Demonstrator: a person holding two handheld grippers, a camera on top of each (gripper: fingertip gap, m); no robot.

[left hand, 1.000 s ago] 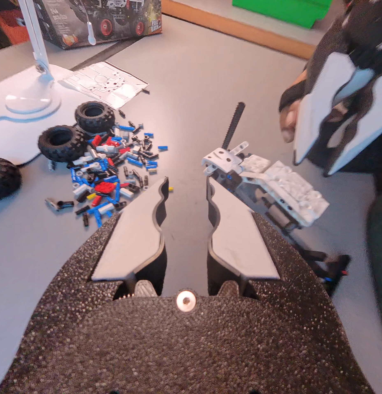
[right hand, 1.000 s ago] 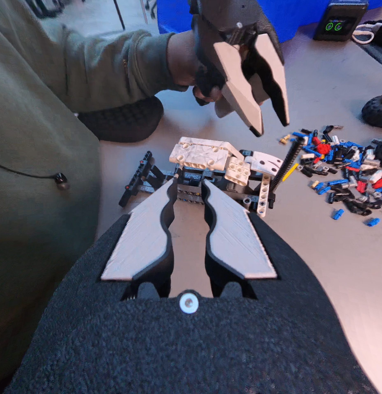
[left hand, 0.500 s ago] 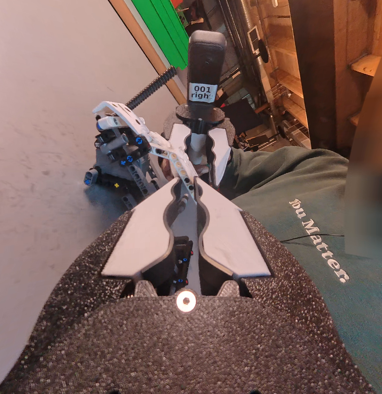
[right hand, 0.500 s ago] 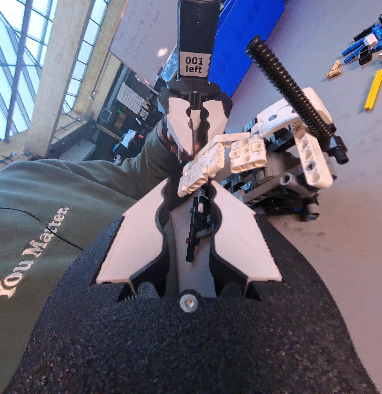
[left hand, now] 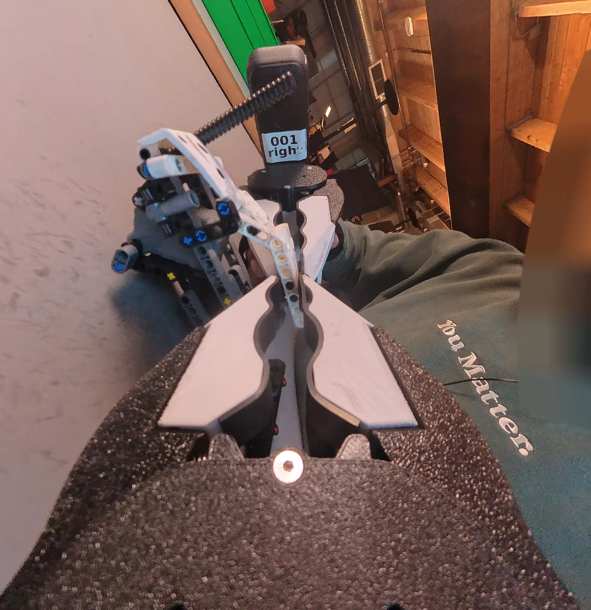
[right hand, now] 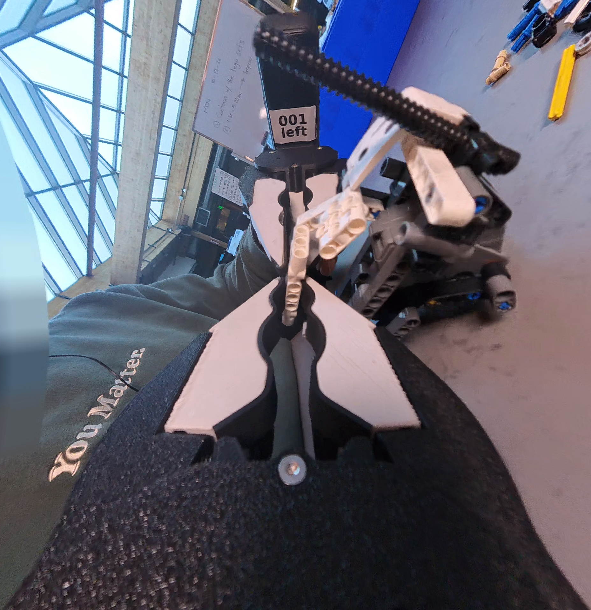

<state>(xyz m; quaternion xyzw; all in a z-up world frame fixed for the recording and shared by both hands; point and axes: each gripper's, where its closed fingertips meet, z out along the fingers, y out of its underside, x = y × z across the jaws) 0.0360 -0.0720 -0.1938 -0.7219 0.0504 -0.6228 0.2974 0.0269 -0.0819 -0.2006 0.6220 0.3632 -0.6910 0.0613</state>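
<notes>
A half-built brick vehicle [left hand: 188,214] of grey, black and white parts, with a black ribbed hose [left hand: 244,105], is gripped from two sides. My left gripper [left hand: 289,287] is shut on the vehicle's white holed beam [left hand: 287,264]. The right gripper [left hand: 304,270] faces it from the far side. In the right wrist view my right gripper [right hand: 292,290] is shut on the same white beam [right hand: 295,264], and the left gripper [right hand: 280,260] meets it tip to tip. The vehicle [right hand: 419,237] and its hose [right hand: 353,85] hang to the right, close to the grey table [right hand: 485,379].
Loose parts lie on the table at the top right: a yellow axle [right hand: 561,82], a tan pin [right hand: 498,66] and blue pieces [right hand: 531,23]. A blue box [right hand: 356,66] stands behind. A person's green sweatshirt [left hand: 452,297] is close by the grippers. The tips of both grippers are at nearly the same place.
A second ago both grippers were open over the vehicle lying on the table. Both have since rolled sideways, shut on its white beam from opposite ends, and the vehicle now stands tilted.
</notes>
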